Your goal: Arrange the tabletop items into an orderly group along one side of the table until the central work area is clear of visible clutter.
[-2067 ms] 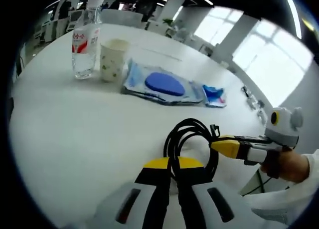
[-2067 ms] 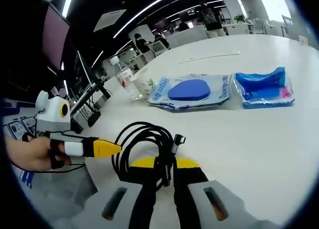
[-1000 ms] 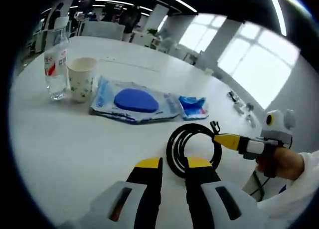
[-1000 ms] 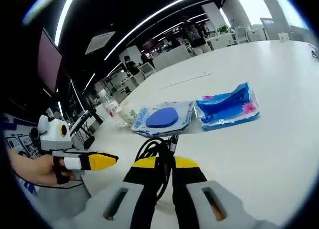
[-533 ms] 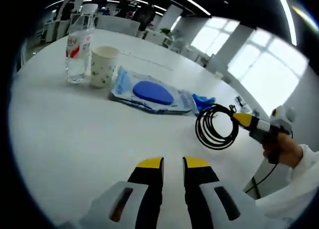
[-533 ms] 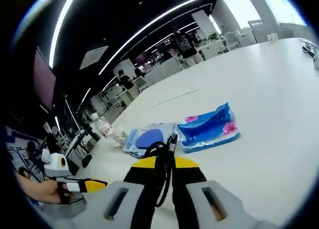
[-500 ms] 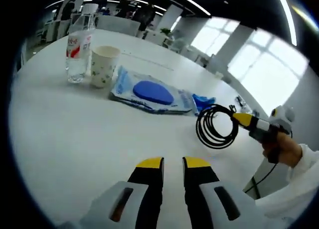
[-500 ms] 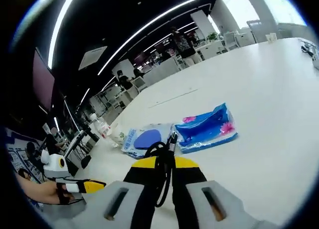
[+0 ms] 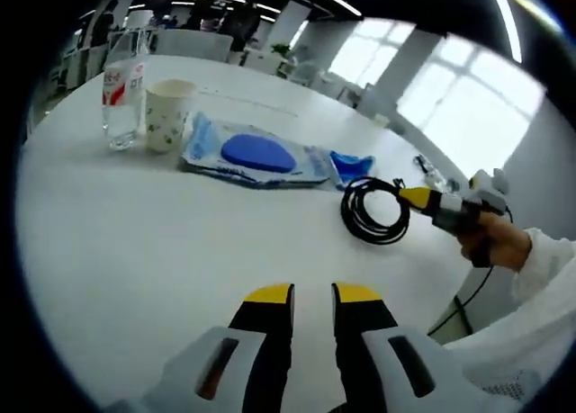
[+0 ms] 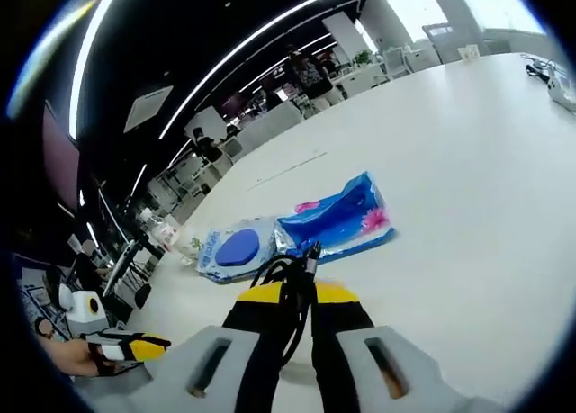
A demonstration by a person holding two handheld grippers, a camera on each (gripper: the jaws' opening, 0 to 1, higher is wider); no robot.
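Left gripper view, water bottle [image 9: 124, 80], paper cup [image 9: 168, 114]

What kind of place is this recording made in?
Probably an open-plan office. A large white table stands under long ceiling light strips, with chairs and desks behind and big windows.

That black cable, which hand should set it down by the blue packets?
Probably the right. Its tool already grips the black cable, close to the blue packets. The left tool holds nothing and is farther back on the table.
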